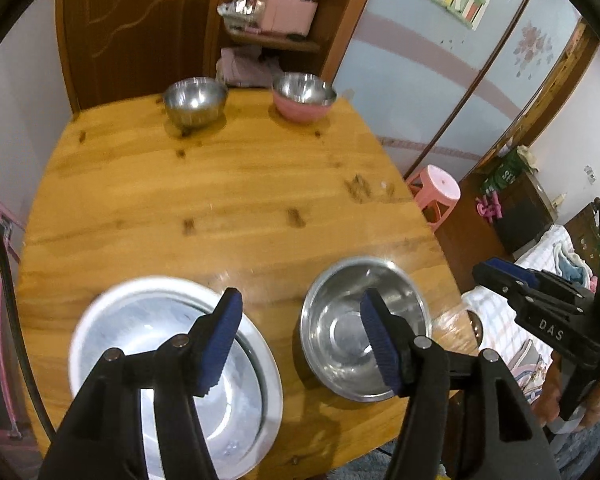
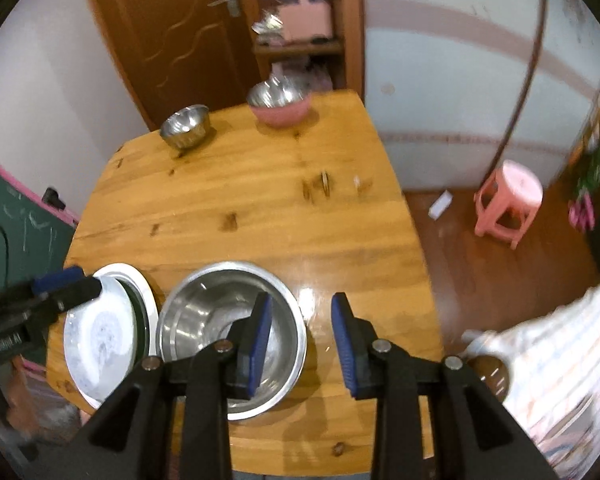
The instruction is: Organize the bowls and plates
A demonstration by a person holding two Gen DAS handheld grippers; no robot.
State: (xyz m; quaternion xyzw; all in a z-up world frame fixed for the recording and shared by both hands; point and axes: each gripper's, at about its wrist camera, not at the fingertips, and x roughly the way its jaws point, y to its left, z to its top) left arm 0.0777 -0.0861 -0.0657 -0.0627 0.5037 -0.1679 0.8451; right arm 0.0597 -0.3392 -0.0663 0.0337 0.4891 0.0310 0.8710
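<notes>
Wooden counter (image 1: 220,184): white plates (image 1: 172,344) and steel bowl (image 1: 364,328) near edge; small steel bowl (image 1: 194,100) and pink bowl (image 1: 302,98) far side. Left claw (image 1: 300,344) and right claw (image 2: 302,344) both agape, empty. Step, apparently: approach; next, straddle a rim and close.

This is a room in a home, probably a bedroom used also for eating. A wooden table (image 1: 220,184) stands before a brown wooden door (image 1: 132,20) and a sliding wardrobe (image 1: 432,92) with flower decoration. There is a pink plastic stool (image 2: 508,200) on the floor, and a bed with a checked cover (image 1: 536,308) at the right.
</notes>
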